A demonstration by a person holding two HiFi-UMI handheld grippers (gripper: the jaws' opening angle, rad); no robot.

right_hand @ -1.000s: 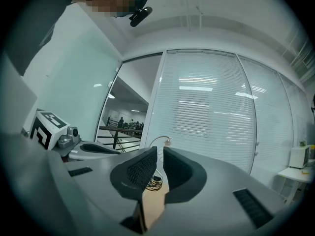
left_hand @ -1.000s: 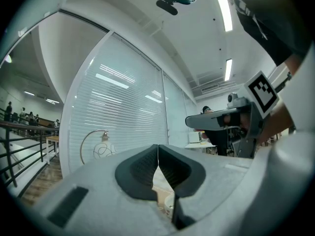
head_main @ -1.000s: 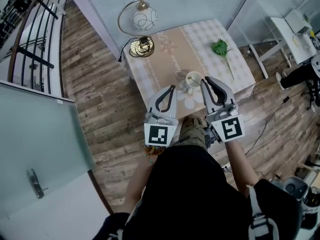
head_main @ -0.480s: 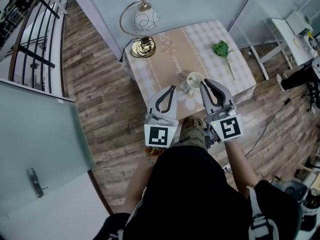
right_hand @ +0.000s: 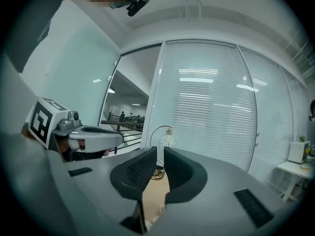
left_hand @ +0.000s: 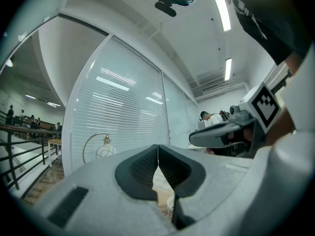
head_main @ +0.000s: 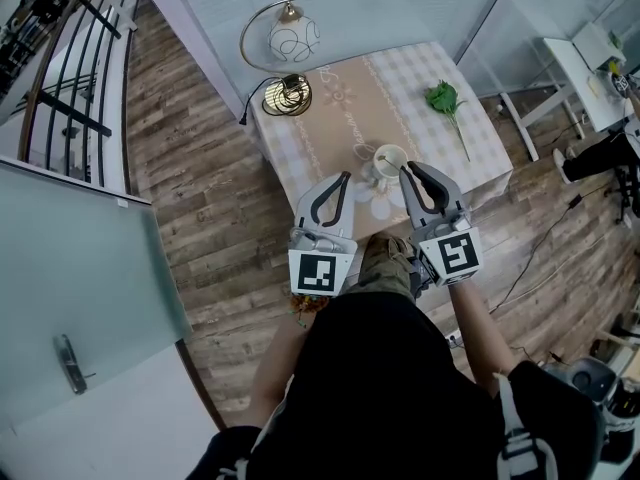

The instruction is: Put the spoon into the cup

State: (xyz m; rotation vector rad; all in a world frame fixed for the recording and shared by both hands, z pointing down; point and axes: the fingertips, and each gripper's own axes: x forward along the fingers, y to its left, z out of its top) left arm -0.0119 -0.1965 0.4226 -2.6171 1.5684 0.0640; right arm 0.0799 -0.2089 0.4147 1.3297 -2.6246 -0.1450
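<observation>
A small square table under a pale checked cloth (head_main: 300,138) carries a white round cup (head_main: 388,156) at the middle of its near edge. A slim pale spoon (head_main: 361,151) lies just beside the cup on the left, too small to make out well. The left gripper (head_main: 345,176) hangs over the near edge with its jaws pressed together and empty. The right gripper (head_main: 407,167), near the cup, has its jaws drawn to a thin slit and grips nothing. A white globe lamp on a curved brass arm (head_main: 290,40) stands at the far left corner.

Open tabletop (head_main: 395,88) between lamp (head_main: 283,56) and green sprig (head_main: 442,98) seemingly reaches the cup (head_main: 389,158).
</observation>
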